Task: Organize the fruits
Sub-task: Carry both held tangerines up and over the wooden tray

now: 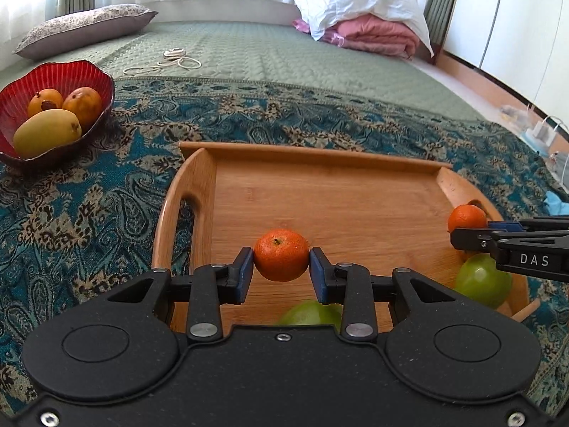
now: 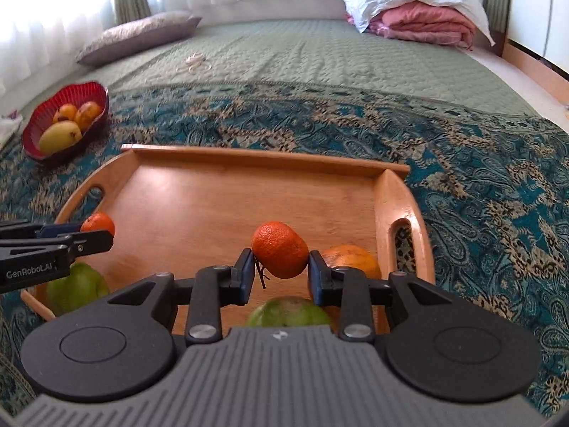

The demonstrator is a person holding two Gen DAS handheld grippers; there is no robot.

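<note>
A wooden tray [image 1: 320, 156] [image 2: 249, 154] lies on the patterned bedspread. My left gripper [image 1: 281, 270] is shut on a small orange mandarin [image 1: 281, 254], held just above the tray floor. My right gripper [image 2: 281, 270] is shut on another mandarin [image 2: 281, 254], also over the tray; it appears at the right edge of the left wrist view [image 1: 466, 217]. Green fruits [image 1: 482, 279] [image 2: 76, 286] and a larger orange [image 2: 350, 259] sit in the tray's near part. A red bowl [image 1: 89, 71] [image 2: 32, 131] at the left holds a mango and two orange fruits.
A patterned pillow [image 1: 81, 28] lies at the far left of the bed, folded pink blankets and a white bag [image 1: 370, 32] at the far right. A coiled white cord [image 1: 170, 60] lies on the green quilt beyond the tray.
</note>
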